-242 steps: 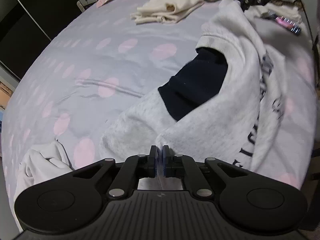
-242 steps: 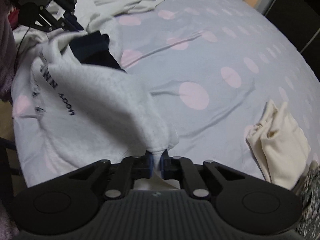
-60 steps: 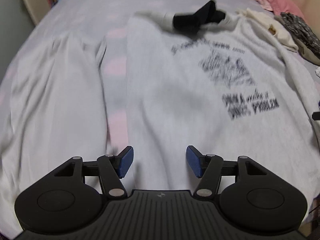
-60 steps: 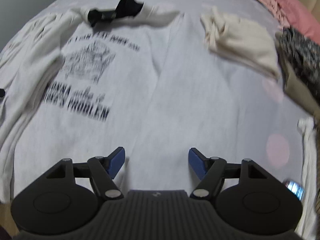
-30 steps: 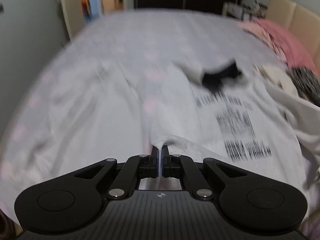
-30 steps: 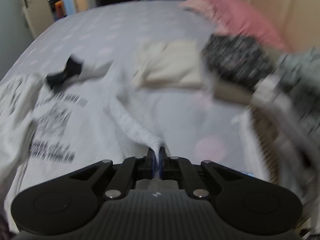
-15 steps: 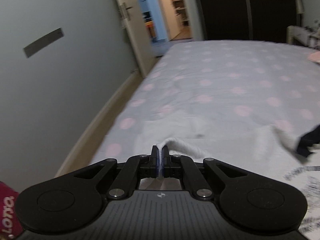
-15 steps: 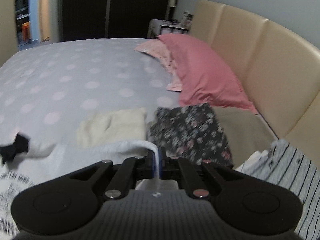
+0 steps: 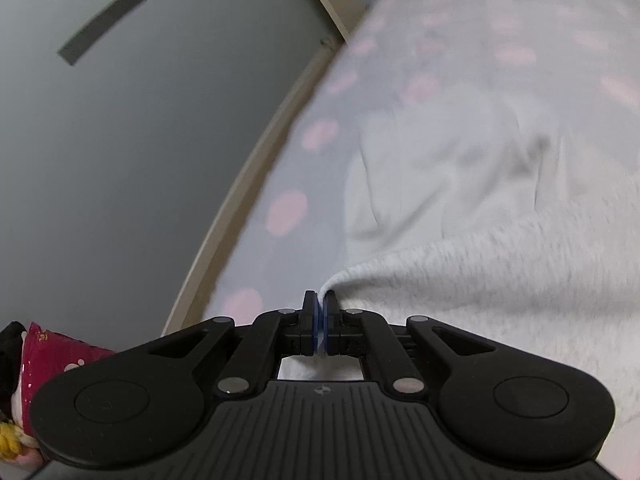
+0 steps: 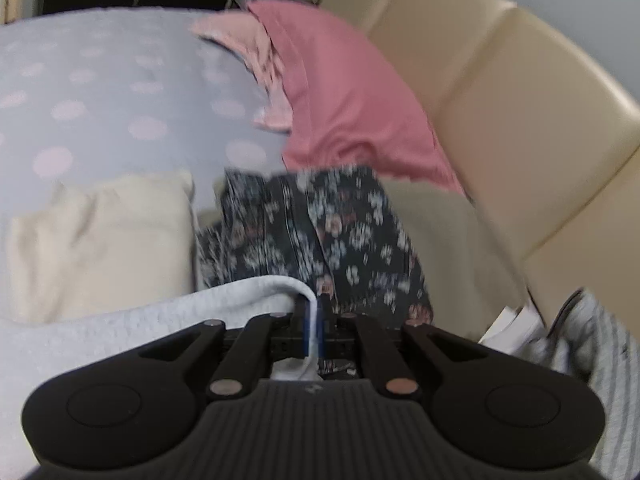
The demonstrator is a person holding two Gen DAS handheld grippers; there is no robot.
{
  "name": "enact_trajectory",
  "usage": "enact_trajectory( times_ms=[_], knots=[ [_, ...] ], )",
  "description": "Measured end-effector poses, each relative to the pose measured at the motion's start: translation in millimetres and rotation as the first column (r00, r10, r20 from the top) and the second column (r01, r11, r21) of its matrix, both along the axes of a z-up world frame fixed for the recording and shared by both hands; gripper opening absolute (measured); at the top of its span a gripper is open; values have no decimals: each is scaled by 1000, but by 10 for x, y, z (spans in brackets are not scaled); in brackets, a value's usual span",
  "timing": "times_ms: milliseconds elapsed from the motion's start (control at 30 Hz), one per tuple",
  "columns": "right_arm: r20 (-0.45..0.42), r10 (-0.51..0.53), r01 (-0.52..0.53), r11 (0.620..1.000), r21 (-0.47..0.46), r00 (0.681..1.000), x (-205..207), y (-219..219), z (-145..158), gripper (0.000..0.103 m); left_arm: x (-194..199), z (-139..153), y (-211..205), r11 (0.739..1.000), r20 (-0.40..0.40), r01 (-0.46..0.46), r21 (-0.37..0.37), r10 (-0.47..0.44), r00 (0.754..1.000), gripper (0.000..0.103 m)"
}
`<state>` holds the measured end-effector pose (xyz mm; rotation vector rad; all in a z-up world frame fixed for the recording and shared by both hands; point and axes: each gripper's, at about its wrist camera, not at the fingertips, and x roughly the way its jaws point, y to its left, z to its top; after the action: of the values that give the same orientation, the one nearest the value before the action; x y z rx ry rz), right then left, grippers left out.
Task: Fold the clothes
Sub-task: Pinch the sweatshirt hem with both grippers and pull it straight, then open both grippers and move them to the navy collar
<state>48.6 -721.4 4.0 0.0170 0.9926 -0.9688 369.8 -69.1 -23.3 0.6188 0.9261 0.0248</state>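
Sweatshirt [image 9: 500,272]: pale grey, fleecy knit, partly lifted off the polka-dot bed [image 9: 288,184]. One edge is pinched in the closed left claw [image 9: 320,312], a rolled edge in the closed right claw [image 10: 316,320]. Remaining fabric lies rumpled on the bed; blurred.

We are holding the sweatshirt [image 9: 500,264] by two edges, its cloth pinched in the left gripper [image 9: 320,312] and in the right gripper [image 10: 316,320]. In the left wrist view, the fabric is running off to the right over the bed [image 9: 420,72], with the wall [image 9: 140,120] lying left of the bed. In the right wrist view, a folded garment [image 10: 100,236] is lying ahead on the left, a floral garment [image 10: 320,224] just beside it on the right, a pillow [image 10: 344,108] behind that, and the headboard [image 10: 520,120] standing to the right.
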Motion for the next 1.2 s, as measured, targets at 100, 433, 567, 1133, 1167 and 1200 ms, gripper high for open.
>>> enact_trajectory(
  times_ms=[100, 433, 567, 1133, 1167, 1200],
  knots=[
    [-59, 4, -3, 1000, 7, 998, 36, -43, -134, 15, -5, -103, -24, 1000, 2, 25, 14, -26, 1000, 5],
    [110, 312, -316, 949, 19, 944, 157, 599, 58, 44, -327, 337, -526, 955, 131, 253, -154, -234, 963, 16],
    [147, 497, -509, 859, 60, 855, 465, 1150, -61, 46, -617, 358, -1073, 868, 139, 447, -215, -426, 894, 30],
    [127, 894, -900, 412, 143, 430, 1485, 2494, -783, 65, -1282, -687, -2785, 396, 61, 918, -25, -916, 397, 45],
    [120, 900, -905, 402, 141, 418, 1522, 2491, -814, 65, -1277, -738, -2830, 384, 62, 923, -14, -921, 384, 45],
    [113, 906, -910, 391, 140, 407, 1560, 2487, -845, 65, -1252, -777, -2864, 383, 68, 923, -15, -921, 384, 45]
  ],
)
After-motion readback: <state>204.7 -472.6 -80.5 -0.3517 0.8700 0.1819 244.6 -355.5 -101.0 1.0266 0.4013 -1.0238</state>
